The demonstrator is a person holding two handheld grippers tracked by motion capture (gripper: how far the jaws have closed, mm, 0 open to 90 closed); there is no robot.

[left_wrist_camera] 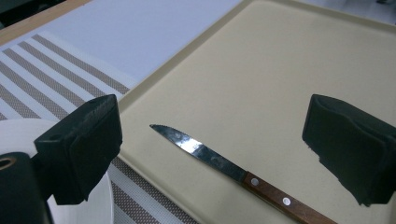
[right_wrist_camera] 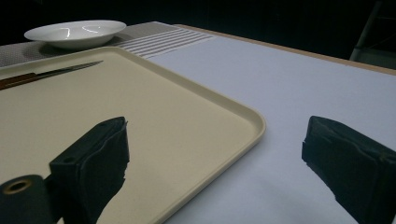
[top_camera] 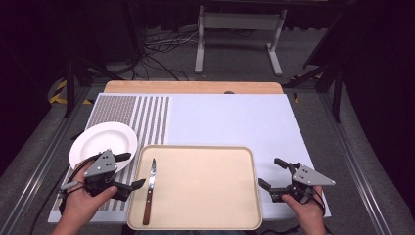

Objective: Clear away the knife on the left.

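A beige tray (top_camera: 205, 186) lies at the table's near edge. On its left part rests a knife (top_camera: 149, 191) with a wooden handle, blade pointing away from me. A white plate (top_camera: 103, 142) stands left of the tray on a striped mat (top_camera: 147, 117). My left gripper (top_camera: 131, 170) is open, between plate and tray, beside the knife and apart from it. In the left gripper view the knife (left_wrist_camera: 219, 163) lies on the tray (left_wrist_camera: 280, 70) between the spread jaws. My right gripper (top_camera: 270, 172) is open and empty, just off the tray's right rim (right_wrist_camera: 252, 116).
A pale lavender sheet (top_camera: 230, 117) covers the table beyond and to the right of the tray. A wooden edge (top_camera: 195, 87) runs along the far side. Beyond the table are floor cables and a white stand (top_camera: 240, 29). The plate (right_wrist_camera: 74, 32) is empty.
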